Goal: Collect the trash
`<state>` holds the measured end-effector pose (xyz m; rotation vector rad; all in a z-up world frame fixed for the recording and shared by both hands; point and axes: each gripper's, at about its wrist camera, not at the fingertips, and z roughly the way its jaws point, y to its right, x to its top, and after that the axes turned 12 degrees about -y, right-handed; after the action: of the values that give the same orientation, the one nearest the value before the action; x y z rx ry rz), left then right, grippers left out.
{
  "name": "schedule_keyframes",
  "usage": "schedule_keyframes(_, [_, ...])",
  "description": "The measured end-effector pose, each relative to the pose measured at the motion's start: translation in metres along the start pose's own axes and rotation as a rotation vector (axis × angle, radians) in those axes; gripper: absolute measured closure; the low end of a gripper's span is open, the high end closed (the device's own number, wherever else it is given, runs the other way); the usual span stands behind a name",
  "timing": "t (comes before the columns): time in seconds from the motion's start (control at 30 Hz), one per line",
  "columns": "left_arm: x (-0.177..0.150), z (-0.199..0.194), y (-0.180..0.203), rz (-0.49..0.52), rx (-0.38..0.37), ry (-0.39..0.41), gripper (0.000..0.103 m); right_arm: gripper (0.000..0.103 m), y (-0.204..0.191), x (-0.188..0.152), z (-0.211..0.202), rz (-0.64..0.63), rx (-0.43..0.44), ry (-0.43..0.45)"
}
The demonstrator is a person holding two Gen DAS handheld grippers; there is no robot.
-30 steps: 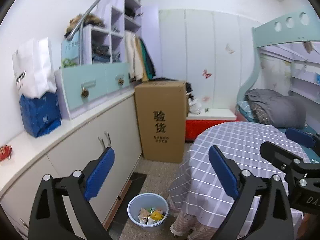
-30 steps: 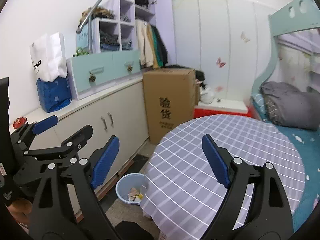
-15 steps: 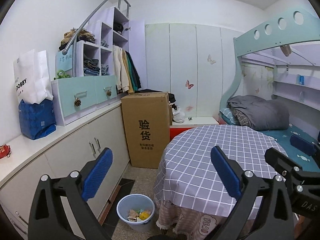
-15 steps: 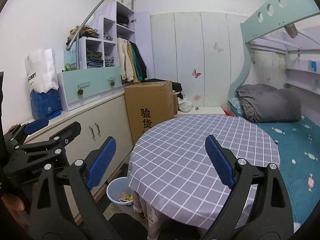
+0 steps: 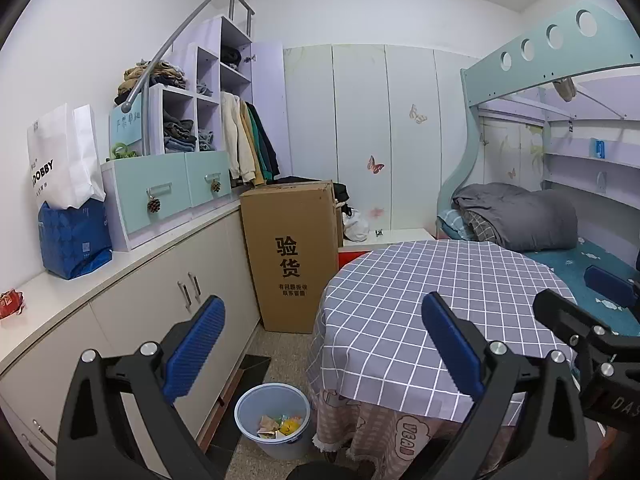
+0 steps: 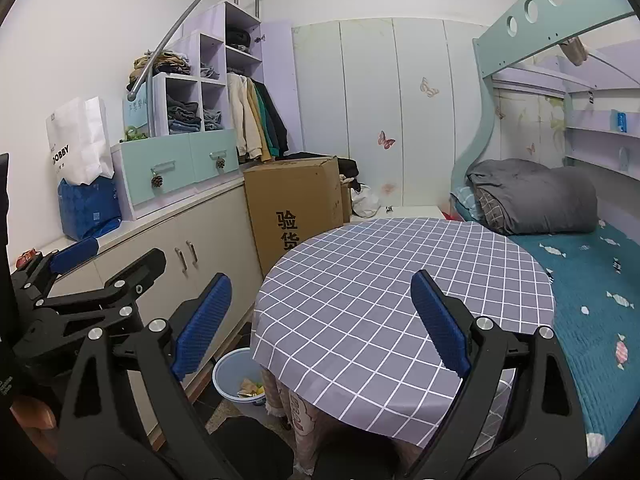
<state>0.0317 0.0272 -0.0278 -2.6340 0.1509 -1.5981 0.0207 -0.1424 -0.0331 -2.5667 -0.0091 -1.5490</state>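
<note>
A pale blue bin stands on the floor beside the round table, with crumpled wrappers lying inside it. The right wrist view shows the same bin half hidden behind the tablecloth. My left gripper hangs open above the bin and the table edge, with nothing between its blue pads. Over the checked tablecloth, my right gripper is open and holds nothing too. No trash shows on the table top. A small red packet lies on the counter at the far left.
A long cabinet counter runs along the left wall, carrying a blue bag and white paper bag. A tall cardboard box stands behind the bin. A bunk bed with a grey quilt fills the right side.
Both grippers have risen and pulled back, so the room sits lower and farther in both views. The bin now lies farther below the left gripper. Both stay open.
</note>
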Motion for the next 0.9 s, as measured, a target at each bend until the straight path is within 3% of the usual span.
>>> schedule_keyframes(0.9, [-0.0003, -0.0054, 0.0044, 0.010, 0.002, 0.007, 0.006, 0.014, 0.0027, -0.0065, 0.0010, 0.014, 0.005, -0.010])
